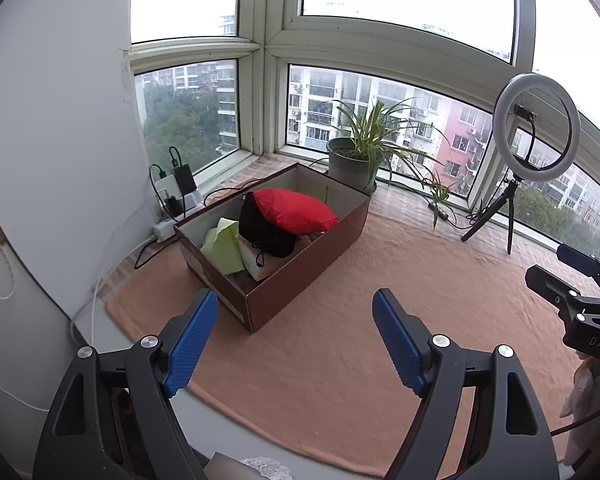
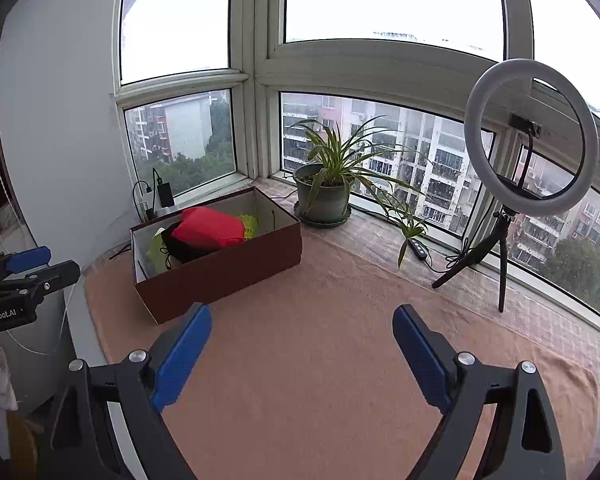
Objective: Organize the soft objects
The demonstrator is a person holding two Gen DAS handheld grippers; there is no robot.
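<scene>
A brown cardboard box (image 1: 300, 280) (image 2: 228, 272) stands on the peach towel at the window corner. Inside it lie a red cushion (image 1: 296, 210) (image 2: 206, 228), a black drawstring pouch (image 1: 262, 230) (image 2: 180, 250) under it, and light green cloth (image 1: 222, 246) (image 2: 156, 254). My left gripper (image 1: 294, 312) hovers open over the towel at the box's near corner, nothing between its blue pads. My right gripper (image 2: 302, 328) is also open and empty, further right over bare towel. Each gripper shows at the edge of the other's view: the right gripper (image 1: 580, 296), the left gripper (image 2: 16, 280).
A potted plant (image 1: 356, 156) (image 2: 326, 196) stands behind the box by the window. A ring light on a tripod (image 1: 534, 140) (image 2: 528, 152) stands at the right with its cable. Chargers and a power strip (image 1: 172, 196) sit in the left corner. The peach towel (image 2: 340, 360) covers the sill.
</scene>
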